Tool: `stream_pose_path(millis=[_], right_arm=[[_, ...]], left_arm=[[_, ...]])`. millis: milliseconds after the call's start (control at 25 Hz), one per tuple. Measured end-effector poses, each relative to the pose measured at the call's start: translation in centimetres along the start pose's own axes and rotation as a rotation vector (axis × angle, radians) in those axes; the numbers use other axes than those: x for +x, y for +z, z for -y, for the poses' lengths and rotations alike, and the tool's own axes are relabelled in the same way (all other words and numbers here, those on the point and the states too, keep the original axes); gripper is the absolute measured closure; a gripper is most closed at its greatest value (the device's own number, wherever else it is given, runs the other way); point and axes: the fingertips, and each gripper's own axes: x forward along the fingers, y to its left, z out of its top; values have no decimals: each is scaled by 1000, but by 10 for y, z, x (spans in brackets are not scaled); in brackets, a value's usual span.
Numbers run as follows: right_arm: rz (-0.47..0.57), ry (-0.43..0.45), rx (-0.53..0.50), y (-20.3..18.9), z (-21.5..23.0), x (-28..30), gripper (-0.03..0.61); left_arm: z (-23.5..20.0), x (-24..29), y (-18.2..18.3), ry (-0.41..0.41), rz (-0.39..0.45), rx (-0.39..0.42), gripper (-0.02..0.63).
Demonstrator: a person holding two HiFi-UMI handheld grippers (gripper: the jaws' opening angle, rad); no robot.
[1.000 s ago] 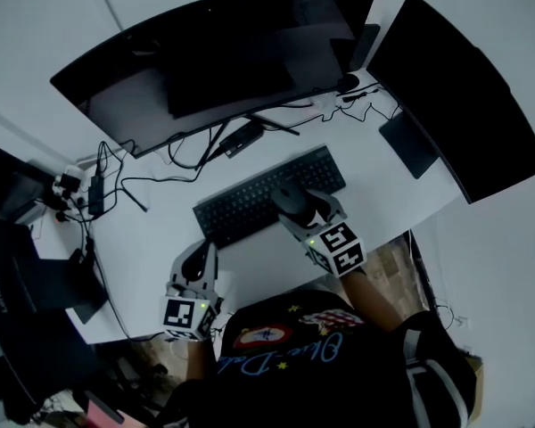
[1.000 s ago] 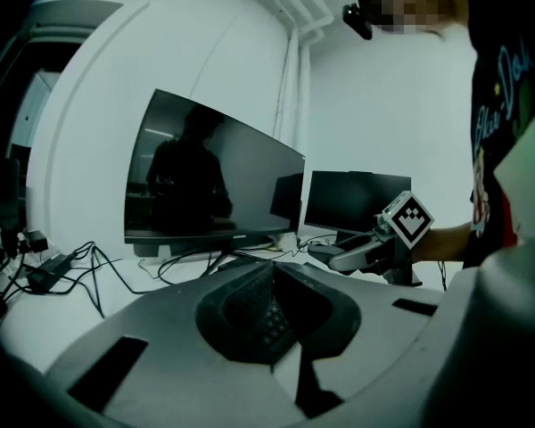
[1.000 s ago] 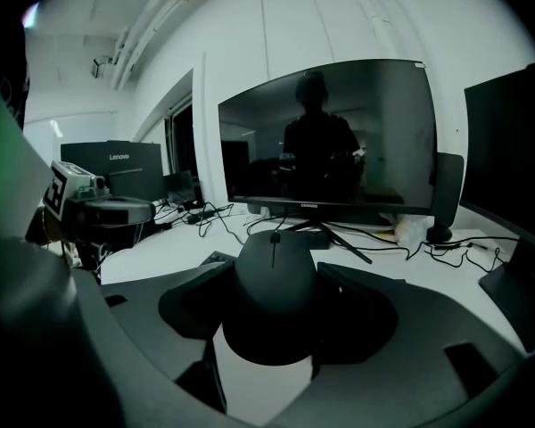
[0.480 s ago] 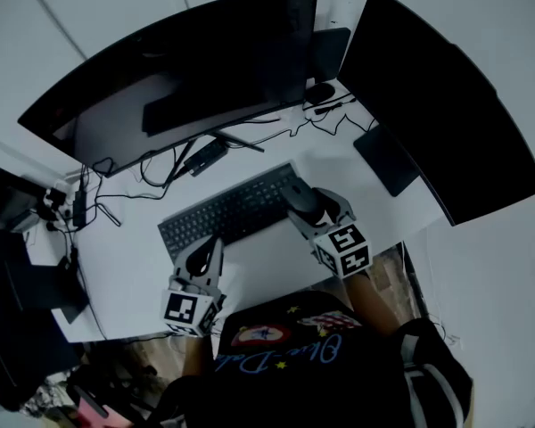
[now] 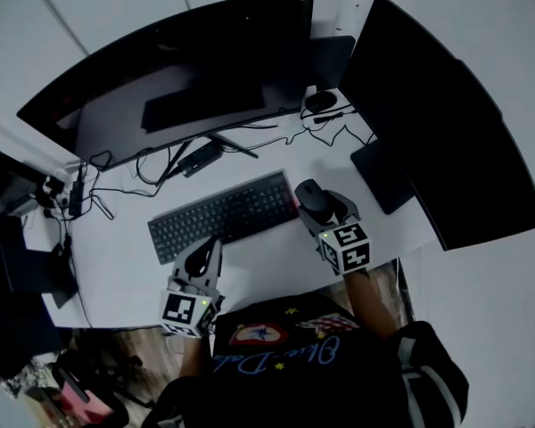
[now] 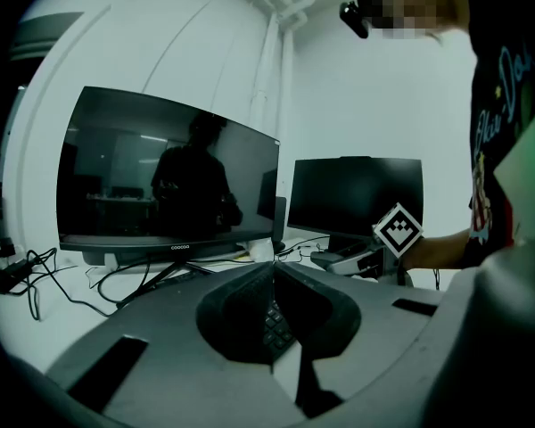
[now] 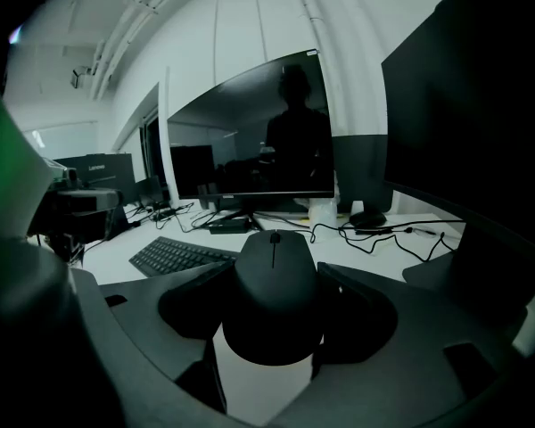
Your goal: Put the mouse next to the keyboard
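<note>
Mouse (image 7: 275,279), clamped by the right gripper (image 5: 322,210), sits just right of the keyboard (image 5: 223,215); the left gripper (image 6: 272,273) is closed on nothing.

Bare desk (image 5: 267,259) lies open in the lower middle of the head view, in front of the keyboard (image 5: 223,214). Right of centre, the mouse (image 5: 313,198) fills most of the gap between the keyboard's end and the dark flat base (image 5: 385,178). Loose cables (image 5: 147,175) clutter the upper left behind the keyboard.
</note>
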Motion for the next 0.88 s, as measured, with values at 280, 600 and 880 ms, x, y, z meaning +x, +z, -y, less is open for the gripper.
stream_pose_path(millis=[280,600,880], right_arm=[[-68,-25,3,-23,19,21,308],[-157,-39,-14,-49,33,41,307],[-230,-41,-16,-70,39,53,307]], left_arm=[[-10,0,-2,48,-20,-6,609],[-21,3,-3,83,-34,-18,609],[-28,6,-3,106,-40,-30,609]])
